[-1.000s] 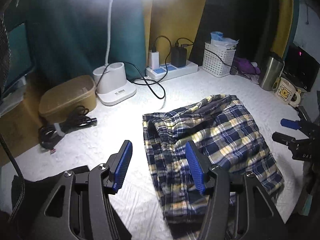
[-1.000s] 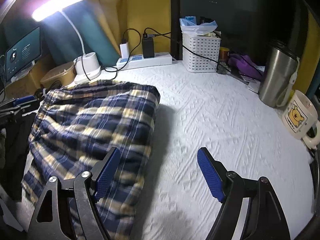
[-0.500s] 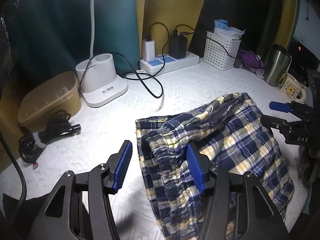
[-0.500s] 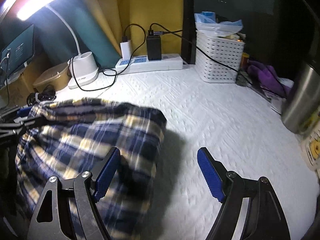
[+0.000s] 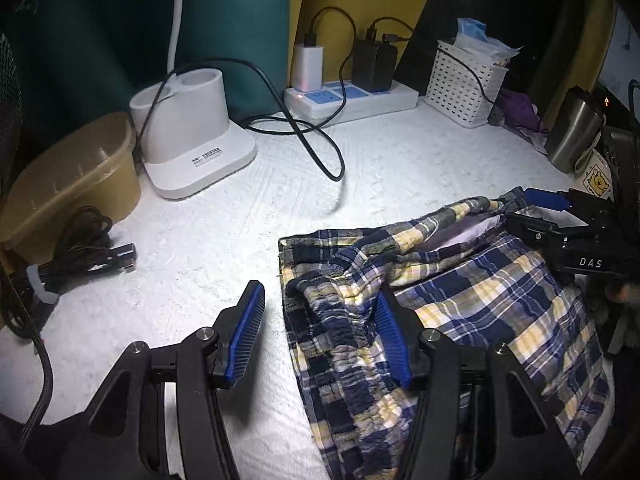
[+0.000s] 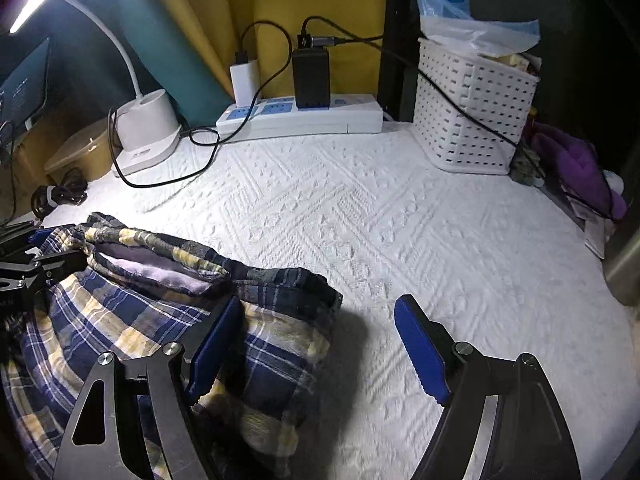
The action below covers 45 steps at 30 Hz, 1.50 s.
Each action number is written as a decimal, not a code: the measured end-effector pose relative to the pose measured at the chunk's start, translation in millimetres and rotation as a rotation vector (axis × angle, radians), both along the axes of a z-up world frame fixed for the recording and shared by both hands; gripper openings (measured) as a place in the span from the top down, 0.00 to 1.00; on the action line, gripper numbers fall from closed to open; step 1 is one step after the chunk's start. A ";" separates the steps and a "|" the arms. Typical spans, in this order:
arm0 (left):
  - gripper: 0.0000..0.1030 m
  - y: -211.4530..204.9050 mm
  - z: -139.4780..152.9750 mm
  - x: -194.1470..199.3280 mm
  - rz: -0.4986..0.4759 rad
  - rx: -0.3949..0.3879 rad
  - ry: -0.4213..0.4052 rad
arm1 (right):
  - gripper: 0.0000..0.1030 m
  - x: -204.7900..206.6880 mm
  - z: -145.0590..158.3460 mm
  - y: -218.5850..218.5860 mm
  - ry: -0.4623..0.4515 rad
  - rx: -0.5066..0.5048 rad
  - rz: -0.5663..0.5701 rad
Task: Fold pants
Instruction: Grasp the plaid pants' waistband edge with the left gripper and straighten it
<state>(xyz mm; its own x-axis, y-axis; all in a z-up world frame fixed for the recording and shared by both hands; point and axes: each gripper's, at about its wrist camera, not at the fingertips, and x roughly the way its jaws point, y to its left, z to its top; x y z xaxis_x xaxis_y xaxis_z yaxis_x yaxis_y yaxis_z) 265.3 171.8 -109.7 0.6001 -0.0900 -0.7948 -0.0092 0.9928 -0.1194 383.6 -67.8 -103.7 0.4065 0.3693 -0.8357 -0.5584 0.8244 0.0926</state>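
Observation:
Blue, yellow and white plaid pants (image 5: pixel 472 312) lie bunched on the white textured cloth (image 5: pixel 224 248). They also show at the lower left of the right wrist view (image 6: pixel 132 312). My left gripper (image 5: pixel 320 336) is open over the pants' left waistband corner, its right pad against the fabric. My right gripper (image 6: pixel 320 344) is open over the pants' right corner, its left pad against the fabric. The right gripper also shows in the left wrist view (image 5: pixel 536 212), at the far edge of the pants. The left gripper shows at the left edge of the right wrist view (image 6: pixel 36 248).
At the back stand a white lamp base (image 5: pixel 192 128), a power strip (image 5: pixel 352 100) with chargers and a looping black cable (image 5: pixel 316 144), and a white basket (image 5: pixel 464 84). A tan container (image 5: pixel 68 184) and coiled cable (image 5: pixel 80 252) lie left. A steel tumbler (image 5: pixel 572 136) and mug (image 5: pixel 596 176) stand right.
Both grippers have moved forward and lower onto the near edge of the pants. The pants are more bunched, with the waistband opening lifted. Both grippers stay open.

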 end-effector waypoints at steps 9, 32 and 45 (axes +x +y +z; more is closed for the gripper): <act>0.39 6.8 -11.0 11.0 0.015 -0.002 -0.009 | 0.22 6.6 -8.9 0.1 0.012 0.022 -0.013; 0.39 2.3 28.3 -46.5 0.052 -0.084 -0.057 | 0.22 -21.1 25.0 -23.7 -0.031 0.014 -0.027; 0.39 -5.8 8.6 -49.5 0.045 -0.105 0.007 | 0.22 -35.4 18.4 -17.3 0.006 0.011 0.014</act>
